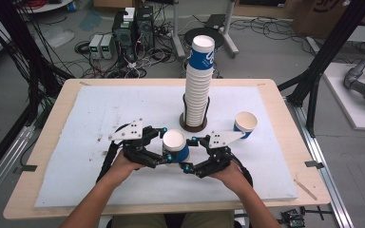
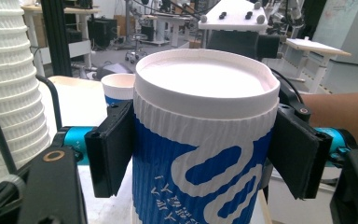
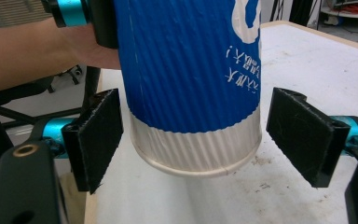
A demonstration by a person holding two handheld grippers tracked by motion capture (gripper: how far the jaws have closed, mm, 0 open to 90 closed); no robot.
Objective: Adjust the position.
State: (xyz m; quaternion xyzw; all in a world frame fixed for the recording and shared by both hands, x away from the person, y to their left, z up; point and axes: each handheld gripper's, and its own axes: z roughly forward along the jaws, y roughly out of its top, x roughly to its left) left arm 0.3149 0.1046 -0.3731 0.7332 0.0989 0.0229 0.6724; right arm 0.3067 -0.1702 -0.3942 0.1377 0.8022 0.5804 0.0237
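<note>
Cup (image 1: 175,145) in blue and white sits between the two grippers, near the middle of the white mat (image 1: 90,142) on the table (image 1: 52,118), just in front of the tall stack of cups (image 1: 198,90). In the right gripper view its bottom rim hangs clear of the mat, so it is lifted off the surface.

The left gripper (image 1: 164,145) has it by the upper part: in the left gripper view both black pads (image 2: 114,149) press against the ribbed wall just under the rolled white rim, one on each side, jaws closed on the cup's width. The cup stands roughly upright there, its white inside facing up.

The right gripper (image 1: 190,153) comes in from the other side, lower down. In the right gripper view its jaws stand wide, one on each side of the cup's white base band, with a visible gap between each pad (image 3: 98,135) and the wall; it grips nothing.

Behind, the stack rests in a dark round holder (image 1: 193,124) with wire uprights. A second single cup (image 1: 245,123) lies tilted on the mat to the right of the stack, well apart from the grippers.
</note>
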